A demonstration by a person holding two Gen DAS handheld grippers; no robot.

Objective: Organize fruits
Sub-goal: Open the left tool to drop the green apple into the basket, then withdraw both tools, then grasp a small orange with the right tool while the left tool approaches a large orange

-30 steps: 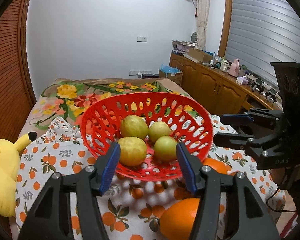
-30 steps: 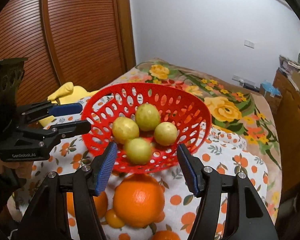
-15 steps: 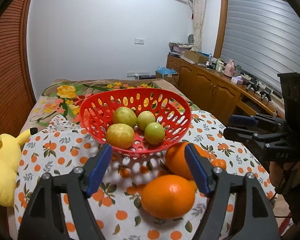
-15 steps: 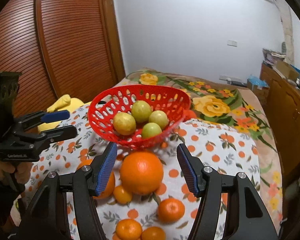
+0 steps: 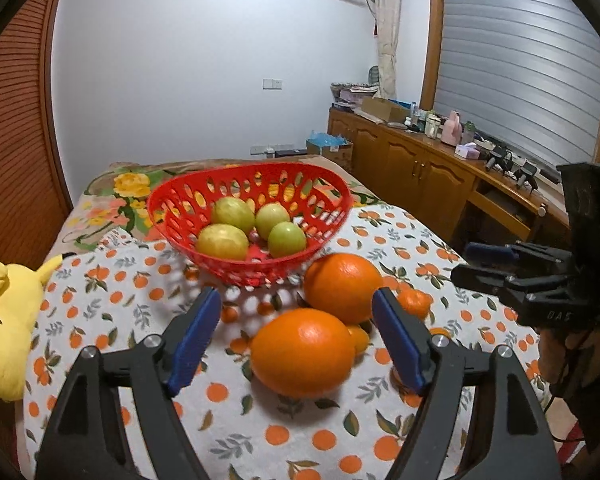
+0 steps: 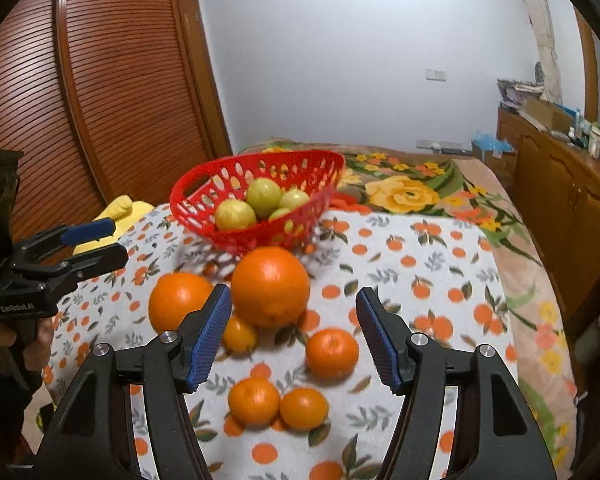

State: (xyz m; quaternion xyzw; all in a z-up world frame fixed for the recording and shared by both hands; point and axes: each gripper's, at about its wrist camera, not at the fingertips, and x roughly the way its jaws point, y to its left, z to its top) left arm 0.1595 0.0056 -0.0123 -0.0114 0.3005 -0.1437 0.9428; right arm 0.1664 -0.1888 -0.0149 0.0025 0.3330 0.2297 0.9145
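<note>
The red basket [image 5: 248, 216], far on the cloth [image 5: 112, 300], holds four green fruits, while the oranges [image 5: 302, 352] lie loose near it. Both grippers have drawn back from the basket: the left gripper [image 5: 296, 336] has spread wide and empty, and the right gripper [image 6: 294, 336] is opening, empty, above the small oranges [image 6: 332, 354], likely next
</note>
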